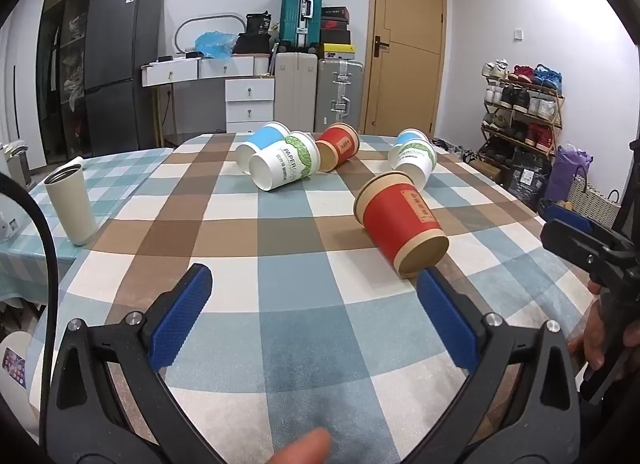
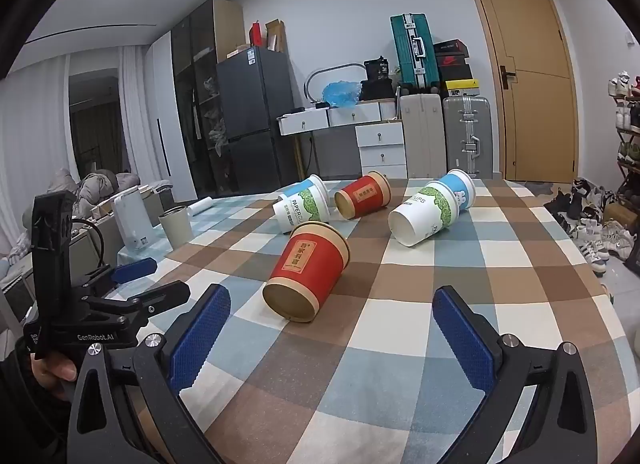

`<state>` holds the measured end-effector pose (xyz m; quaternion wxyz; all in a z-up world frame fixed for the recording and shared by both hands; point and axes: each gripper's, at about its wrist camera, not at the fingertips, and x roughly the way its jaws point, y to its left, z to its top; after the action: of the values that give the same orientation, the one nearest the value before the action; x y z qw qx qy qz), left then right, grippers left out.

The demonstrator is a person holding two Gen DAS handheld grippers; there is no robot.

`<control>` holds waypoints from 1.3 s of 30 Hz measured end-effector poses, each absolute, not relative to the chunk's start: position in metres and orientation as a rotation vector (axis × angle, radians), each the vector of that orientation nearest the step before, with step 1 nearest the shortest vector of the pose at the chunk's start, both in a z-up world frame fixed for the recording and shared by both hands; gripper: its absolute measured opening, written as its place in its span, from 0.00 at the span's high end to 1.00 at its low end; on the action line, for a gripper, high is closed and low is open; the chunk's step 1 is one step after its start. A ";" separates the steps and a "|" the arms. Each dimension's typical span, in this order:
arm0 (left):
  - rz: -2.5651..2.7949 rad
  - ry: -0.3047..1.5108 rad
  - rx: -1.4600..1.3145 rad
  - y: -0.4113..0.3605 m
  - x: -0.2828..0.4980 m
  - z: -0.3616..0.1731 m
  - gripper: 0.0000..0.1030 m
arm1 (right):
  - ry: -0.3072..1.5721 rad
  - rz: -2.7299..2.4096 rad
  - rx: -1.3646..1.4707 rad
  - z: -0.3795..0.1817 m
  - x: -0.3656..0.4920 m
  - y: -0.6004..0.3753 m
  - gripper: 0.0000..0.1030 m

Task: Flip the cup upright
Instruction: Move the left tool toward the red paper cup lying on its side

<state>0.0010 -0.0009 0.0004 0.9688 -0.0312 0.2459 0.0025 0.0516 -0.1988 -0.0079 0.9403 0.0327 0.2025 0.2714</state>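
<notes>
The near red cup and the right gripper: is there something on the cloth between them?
Nothing. In the right wrist view, only bare checked tablecloth separates the open right gripper from the near red cup.

Both wrist views look low and forward across the checked table [image 1: 304,304], sharing the toppled cups [image 2: 308,268].

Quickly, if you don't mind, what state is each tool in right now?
Left tool: open, holding nothing.
Right tool: open, holding nothing; nearest red cup lies untouched.
</notes>
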 end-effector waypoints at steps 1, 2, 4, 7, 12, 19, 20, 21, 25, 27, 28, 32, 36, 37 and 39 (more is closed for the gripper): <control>0.004 0.497 -0.061 -0.001 0.001 0.001 0.01 | 0.401 0.556 0.071 -0.008 0.051 -0.199 0.00; 0.005 0.496 -0.061 -0.002 0.002 0.001 0.01 | 0.407 0.555 0.068 -0.008 0.051 -0.199 0.00; 0.001 0.494 -0.069 0.000 0.003 -0.001 0.01 | 0.408 0.555 0.072 -0.008 0.052 -0.200 0.00; 0.005 0.485 -0.070 0.004 0.001 0.001 0.01 | 0.407 0.556 0.077 -0.008 0.052 -0.201 0.00; 0.006 0.489 -0.067 0.005 0.003 -0.001 0.01 | 0.404 0.555 0.077 -0.008 0.055 -0.202 0.00; 0.001 0.509 -0.066 -0.002 0.005 0.001 0.01 | 0.411 0.551 0.086 -0.006 0.053 -0.202 0.00; -0.007 0.514 -0.068 -0.003 0.006 0.001 0.01 | 0.414 0.550 0.088 -0.007 0.054 -0.202 0.00; -0.012 0.517 -0.070 -0.004 0.006 0.001 0.01 | 0.417 0.548 0.090 -0.007 0.055 -0.202 0.00; -0.016 0.515 -0.076 -0.006 0.008 0.004 0.01 | 0.425 0.543 0.090 -0.006 0.056 -0.204 0.00; -0.031 0.511 -0.084 -0.008 0.009 0.006 0.01 | 0.428 0.537 0.090 -0.005 0.058 -0.205 0.00; -0.035 0.510 -0.088 -0.008 0.009 0.007 0.01 | 0.431 0.533 0.091 -0.004 0.058 -0.206 0.00; -0.030 0.493 -0.088 -0.012 0.011 0.013 0.01 | 0.440 0.517 0.084 -0.004 0.059 -0.208 0.00; -0.032 0.490 -0.075 -0.018 0.014 0.016 0.01 | 0.450 0.504 0.082 -0.005 0.060 -0.211 0.00; -0.033 0.489 -0.072 -0.020 0.016 0.017 0.01 | 0.451 0.500 0.080 -0.005 0.060 -0.212 0.00; -0.036 0.497 -0.073 -0.022 0.020 0.018 0.01 | 0.456 0.494 0.076 -0.005 0.061 -0.212 0.00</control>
<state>0.0205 -0.0224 0.0175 0.9685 -0.0360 0.2460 -0.0177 0.0605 -0.2123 -0.0049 0.9432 0.0372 0.2238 0.2425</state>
